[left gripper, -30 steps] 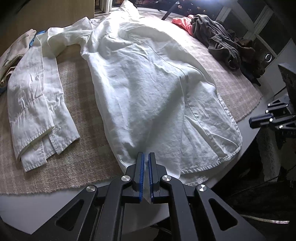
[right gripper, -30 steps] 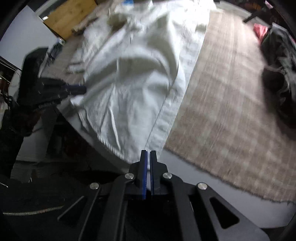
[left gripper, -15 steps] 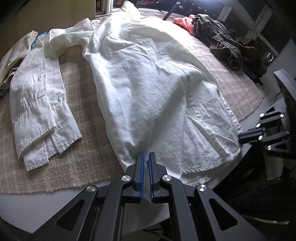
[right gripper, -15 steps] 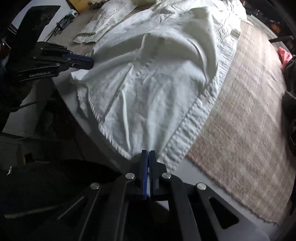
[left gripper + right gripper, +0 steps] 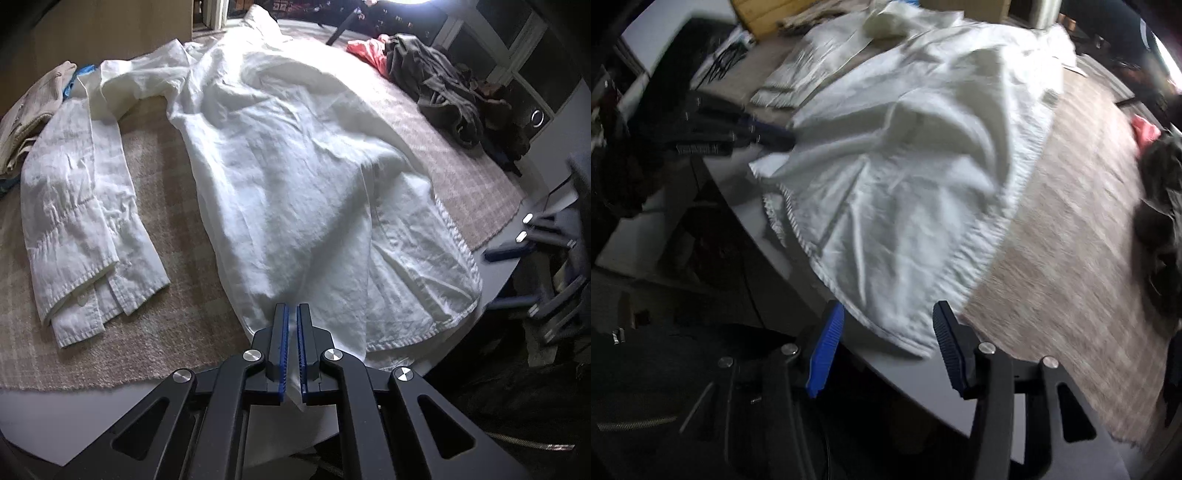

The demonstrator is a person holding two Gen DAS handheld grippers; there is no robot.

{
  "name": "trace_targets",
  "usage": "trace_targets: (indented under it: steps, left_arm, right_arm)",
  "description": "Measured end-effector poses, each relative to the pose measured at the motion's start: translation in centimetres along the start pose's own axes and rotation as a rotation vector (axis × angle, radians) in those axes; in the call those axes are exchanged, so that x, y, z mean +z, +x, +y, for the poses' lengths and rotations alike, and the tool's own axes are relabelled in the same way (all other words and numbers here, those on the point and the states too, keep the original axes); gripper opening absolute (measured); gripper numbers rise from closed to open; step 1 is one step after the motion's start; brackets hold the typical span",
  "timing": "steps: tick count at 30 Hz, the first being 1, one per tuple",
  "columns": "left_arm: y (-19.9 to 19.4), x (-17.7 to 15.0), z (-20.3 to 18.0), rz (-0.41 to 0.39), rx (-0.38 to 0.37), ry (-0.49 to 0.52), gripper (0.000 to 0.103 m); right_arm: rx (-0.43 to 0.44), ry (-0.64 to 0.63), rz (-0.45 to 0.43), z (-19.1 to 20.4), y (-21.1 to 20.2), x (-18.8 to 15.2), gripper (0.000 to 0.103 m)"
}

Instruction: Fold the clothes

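Note:
A white long-sleeved shirt (image 5: 295, 166) lies spread on a beige checked mat (image 5: 159, 206), its hem hanging over the table's near edge. My left gripper (image 5: 291, 310) is shut on the left hem corner, with white cloth pinched between its blue pads. In the right wrist view the shirt (image 5: 905, 184) has its right hem corner lying loose between my right gripper's (image 5: 886, 328) blue fingers. Those jaws are opening and the pads do not press on the cloth. The left gripper (image 5: 775, 134) shows there at the shirt's far corner, and the right gripper (image 5: 511, 277) at the left view's right edge.
A heap of dark clothes (image 5: 443, 85) with a pink garment (image 5: 365, 48) sits at the mat's far right. A beige garment (image 5: 33, 99) lies at the far left. The grey table (image 5: 55, 417) rims the mat, and beyond its edge the floor is dark.
The right gripper's jaws went from shut on the shirt's hem to wide apart, and the hem corner dropped loose. It also rolled and shifted. The left gripper kept its grip.

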State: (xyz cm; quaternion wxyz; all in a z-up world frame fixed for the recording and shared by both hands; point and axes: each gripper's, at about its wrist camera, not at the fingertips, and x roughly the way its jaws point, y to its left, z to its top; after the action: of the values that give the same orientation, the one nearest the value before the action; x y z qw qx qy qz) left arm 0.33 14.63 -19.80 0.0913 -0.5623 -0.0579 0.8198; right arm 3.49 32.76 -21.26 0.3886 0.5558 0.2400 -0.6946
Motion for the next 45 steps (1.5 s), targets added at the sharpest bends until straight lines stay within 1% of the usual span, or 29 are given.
trace_targets:
  steps: [1,2,3,4,5,6,8,11,13,18,20,21,22,23,24,25,26,27,28,30,31,34,36,37,38,42,43,44,45]
  left_arm:
    - [-0.2,0.1,0.1,-0.007,-0.002,-0.004,0.005]
    - [-0.2,0.1,0.3,-0.008,-0.005,-0.004,0.005]
    - [-0.2,0.1,0.5,-0.003,-0.001,-0.002,0.005]
    - [-0.1,0.1,0.6,0.003,0.003,0.0,0.005]
    - [0.2,0.0,0.7,0.012,0.009,0.004,0.005]
    - [0.6,-0.1,0.7,0.022,0.015,0.008,0.005]
    - [0.9,-0.4,0.9,0.038,0.026,0.012,0.006]
    - [1.1,-0.6,1.3,0.041,0.022,0.013,0.006]
    - [1.1,-0.6,1.5,0.042,0.024,0.019,0.006]
    - [0.9,-0.8,1.3,0.052,0.057,0.054,0.007]
    - [0.0,-0.7,1.2,0.043,0.074,0.043,0.005]
    - [-0.8,-0.6,0.9,0.024,0.068,0.039,0.005]
    - [-1.6,-0.4,0.2,0.006,0.054,0.045,0.005]
    - [-2.2,-0.2,-0.7,-0.009,0.044,0.059,0.008]
    - [-2.7,0.1,-1.8,-0.025,0.034,0.075,0.014]
    - [-3.0,0.3,-3.5,-0.039,0.022,0.095,0.019]
    - [-2.9,0.4,-4.7,-0.044,0.008,0.11,0.028]
    - [-2.2,0.9,-6.9,-0.047,-0.014,0.127,0.029]
    - [-1.4,1.4,-8.9,-0.049,-0.036,0.142,0.029]
    - [0.3,2.2,-11.8,-0.038,-0.071,0.146,0.029]
    - [1.2,2.6,-13.2,-0.031,-0.085,0.146,0.029]
    - [4.4,3.0,-15.6,0.026,-0.052,0.128,0.029]
    - [5.6,2.9,-16.0,0.056,-0.046,0.09,0.029]
    - [6.1,2.9,-16.1,0.07,-0.043,0.071,0.029]
    - [6.6,3.0,-16.1,0.077,-0.034,0.053,0.029]
    - [7.9,3.5,-16.5,0.084,-0.007,-0.007,0.028]
    - [7.9,3.7,-16.5,0.085,-0.005,-0.019,0.027]
    - [8.0,3.8,-16.3,0.085,0.002,-0.027,0.023]
    - [8.1,3.8,-16.2,0.086,0.01,-0.037,0.013]
  right_arm:
    - [-0.001,-0.004,0.011,-0.4,0.2,-0.3,0.05]
    - [-0.02,-0.012,0.03,0.0,0.8,-0.1,0.041]
    - [-0.034,-0.022,0.042,0.2,1.2,0.1,0.034]
    - [-0.039,-0.035,0.041,0.3,1.0,0.1,0.006]
    - [-0.031,-0.037,0.044,0.2,0.8,0.1,0.002]
    - [-0.009,-0.019,0.047,-0.2,0.5,0.1,0.002]
    - [-0.011,-0.012,0.053,-0.9,-0.5,0.2,0.002]
    - [-0.002,0.006,0.056,-1.8,-2.3,-0.1,0.001]
    - [-0.002,0.015,0.063,-2.1,-3.2,-0.5,0.001]
    - [0.054,0.018,0.118,-1.7,-4.0,-1.8,0.003]
    - [0.032,0.032,0.096,-2.9,-5.8,-1.7,0.003]
    - [0.03,0.067,0.052,-4.3,-7.4,-1.2,0.005]
    - [0.03,0.1,0.006,-5.7,-8.7,-0.4,0.015]
    - [0.023,0.139,-0.053,-7.4,-10.1,0.6,0.04]
    - [0.005,0.175,-0.116,-9.2,-11.4,1.8,0.053]
    - [-0.011,0.196,-0.173,-11.1,-12.2,3.2,0.064]
    - [-0.016,0.199,-0.221,-12.9,-12.5,4.9,0.064]
    - [-0.017,0.201,-0.259,-14.7,-12.7,6.6,0.064]
    - [-0.003,0.204,-0.278,-16.2,-12.1,8.5,0.064]
    - [0.048,0.212,-0.306,-18.0,-9.4,13.2,0.061]
    - [0.071,0.209,-0.306,-19.8,-8.3,15.1,0.058]
    - [0.087,0.186,-0.292,-22.9,-5.0,19.8,0.057]
    - [0.094,0.165,-0.288,-24.5,-3.4,22.3,0.052]
    - [0.099,0.155,-0.283,-25.1,-2.6,23.3,0.046]
    - [0.106,0.146,-0.273,-25.7,-1.6,24.6,0.043]
    - [0.133,0.121,-0.242,-27.0,1.7,28.1,0.043]
    - [0.14,0.116,-0.234,-27.1,2.4,28.7,0.043]
    - [0.148,0.108,-0.226,-27.1,2.9,29.3,0.042]
    - [0.159,0.095,-0.221,-27.1,3.3,29.6,0.042]
